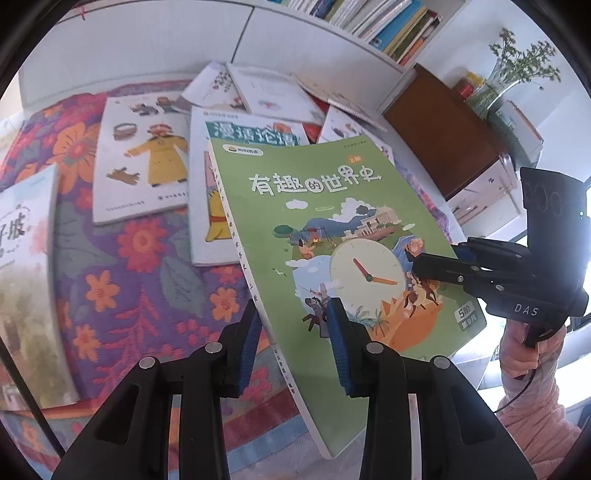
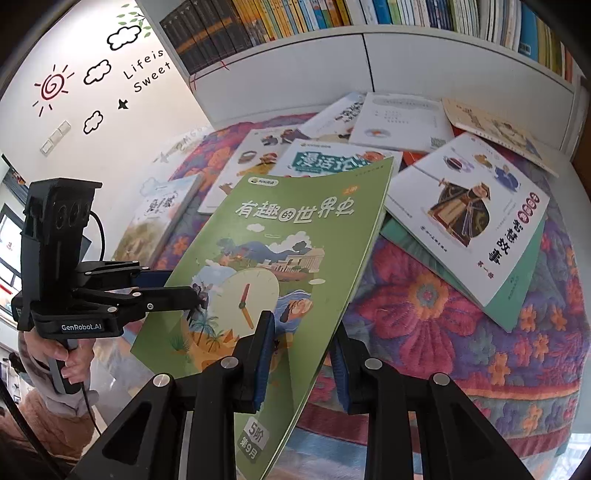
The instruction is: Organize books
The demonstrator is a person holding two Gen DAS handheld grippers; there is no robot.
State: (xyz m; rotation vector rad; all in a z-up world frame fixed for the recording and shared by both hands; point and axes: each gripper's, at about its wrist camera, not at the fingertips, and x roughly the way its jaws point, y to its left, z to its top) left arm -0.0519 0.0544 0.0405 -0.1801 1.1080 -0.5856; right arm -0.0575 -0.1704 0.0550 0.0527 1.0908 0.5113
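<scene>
The green book [image 1: 332, 236] hangs in the air above the flowered bedspread [image 1: 140, 266], tilted, its cover bowing a little. The left gripper [image 1: 295, 350] is clenched on it, its fingers [image 1: 340, 343] pinching the spine edge at about 7 o'clock on the cover. The right gripper [image 2: 301, 354] pinches the opposite long edge, near 4 o'clock.

Other books lie scattered flat below, among them a white book with a yellow-robed figure [image 1: 144, 158] at 10 o'clock and a white book with a dark-robed warrior [image 2: 469, 221] at 2 o'clock in the right wrist view. The bookshelf [image 2: 332, 22] stands at 12 o'clock.

The risk, as I judge it, lies in the shared hold. If the two hands pull apart or twist unevenly, the thin cover could crease or tear. Both grips sit near the edges, so the book may slip from one and swing down onto the scattered books.
</scene>
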